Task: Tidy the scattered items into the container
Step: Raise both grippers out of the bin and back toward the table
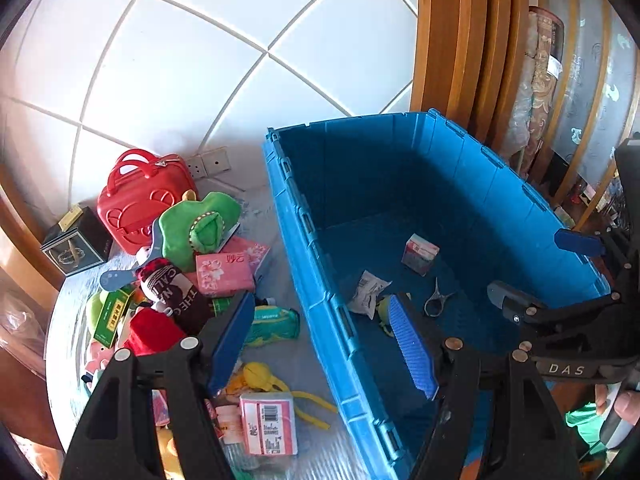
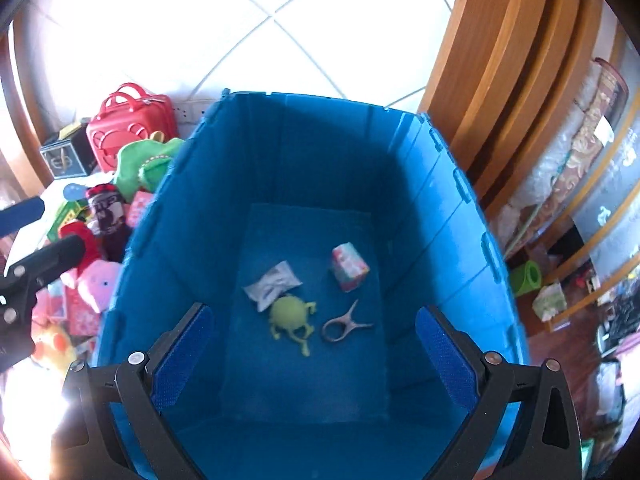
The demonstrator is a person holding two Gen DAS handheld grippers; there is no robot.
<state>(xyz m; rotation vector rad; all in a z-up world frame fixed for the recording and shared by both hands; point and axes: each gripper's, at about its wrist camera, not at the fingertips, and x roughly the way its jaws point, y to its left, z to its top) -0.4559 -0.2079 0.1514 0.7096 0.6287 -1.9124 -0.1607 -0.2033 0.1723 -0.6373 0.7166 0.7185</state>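
A blue crate holds a green toy, a white packet, a small pink box and a grey clip. My right gripper hangs above the crate's near end, open wide and empty; it also shows in the left wrist view as the right gripper. My left gripper is open and empty over the crate's left rim. Left of the crate lie a red case, a green plush hat, a pink tissue pack and a yellow toy.
A black box stands by the red case, below wall sockets. Wooden frames and a glass-fronted cabinet rise right of the crate. A green roll lies on the floor. A hand holds the right gripper.
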